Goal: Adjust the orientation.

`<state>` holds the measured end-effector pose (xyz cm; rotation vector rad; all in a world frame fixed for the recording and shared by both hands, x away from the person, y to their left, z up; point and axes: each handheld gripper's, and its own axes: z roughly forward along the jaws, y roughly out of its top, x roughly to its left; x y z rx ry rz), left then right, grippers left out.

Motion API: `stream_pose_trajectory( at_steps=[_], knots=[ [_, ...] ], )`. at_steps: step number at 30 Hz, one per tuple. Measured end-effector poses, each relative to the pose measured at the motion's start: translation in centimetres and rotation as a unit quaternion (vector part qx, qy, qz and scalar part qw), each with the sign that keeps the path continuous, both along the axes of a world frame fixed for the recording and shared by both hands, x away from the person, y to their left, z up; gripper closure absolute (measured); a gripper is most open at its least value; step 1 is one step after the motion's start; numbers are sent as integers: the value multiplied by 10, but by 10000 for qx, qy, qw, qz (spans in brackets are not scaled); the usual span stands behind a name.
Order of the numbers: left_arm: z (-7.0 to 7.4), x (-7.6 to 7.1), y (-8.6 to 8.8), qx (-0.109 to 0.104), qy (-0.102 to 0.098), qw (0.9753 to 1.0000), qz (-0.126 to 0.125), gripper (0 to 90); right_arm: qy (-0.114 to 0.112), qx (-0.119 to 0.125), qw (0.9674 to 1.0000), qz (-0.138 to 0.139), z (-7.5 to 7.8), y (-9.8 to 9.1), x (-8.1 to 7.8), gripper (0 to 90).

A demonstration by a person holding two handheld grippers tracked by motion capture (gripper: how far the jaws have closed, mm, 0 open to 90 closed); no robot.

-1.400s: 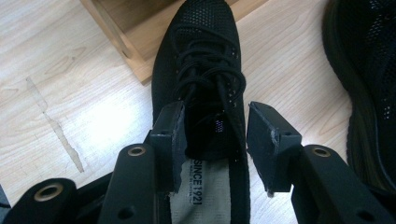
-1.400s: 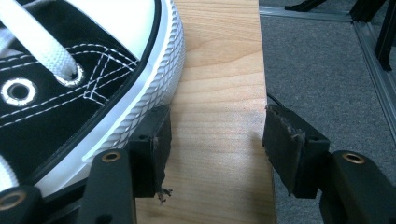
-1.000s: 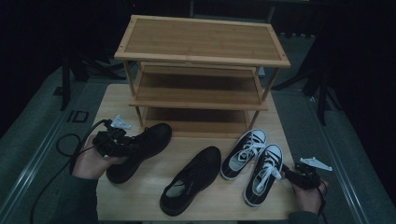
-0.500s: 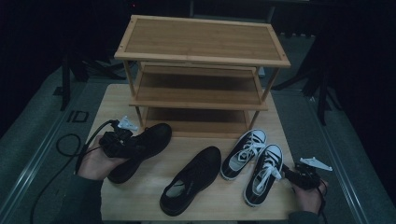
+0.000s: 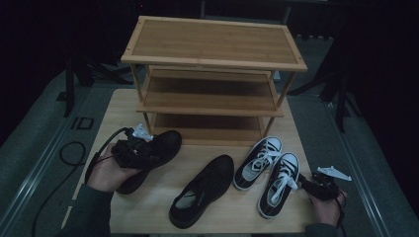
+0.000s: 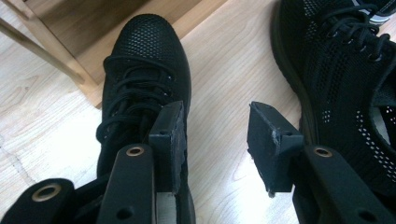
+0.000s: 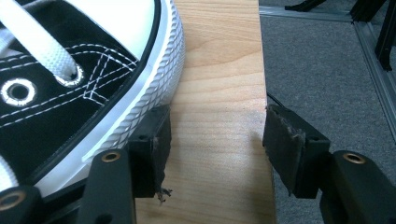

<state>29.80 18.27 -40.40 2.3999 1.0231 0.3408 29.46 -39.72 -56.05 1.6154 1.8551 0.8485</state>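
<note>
A black lace-up shoe (image 5: 160, 148) (image 6: 144, 79) lies at the table's left, toe toward the rack. My left gripper (image 5: 148, 150) (image 6: 217, 140) hovers over its rear half, open. Its left pad overlaps the shoe's side, and bare wood shows between the jaws. A second black mesh shoe (image 5: 203, 195) (image 6: 345, 70) lies in the middle. A pair of black-and-white sneakers (image 5: 257, 162) sits to the right. My right gripper (image 5: 304, 183) (image 7: 217, 140) stands open beside the right sneaker (image 5: 279, 183) (image 7: 70, 70), left pad close to its white ribbed sole, nothing between the jaws.
A three-tier bamboo shoe rack (image 5: 212, 74) stands at the back of the wooden table (image 5: 232, 217); one rack leg (image 6: 42, 51) runs close to the black shoe's toe. The table's right edge (image 7: 261, 70) passes just by my right gripper, grey floor beyond.
My left hand and gripper have shifted a little right, along the black shoe toward its toe. The shoes and the right gripper have stayed put.
</note>
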Motion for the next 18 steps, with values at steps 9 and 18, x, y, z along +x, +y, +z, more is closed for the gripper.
stream_pose_trajectory(
  at_steps=[9, 18],
  knots=[
    [1, 0, -11, 74, 35, 9999, -117, 564, 1, 2, 10000, -2, 0, 0, 0, 415],
    [0, 1, -23, 127, 72, 9996, -261, 561, 2, 7, 10000, 1, 0, 0, 0, 415]
  ],
)
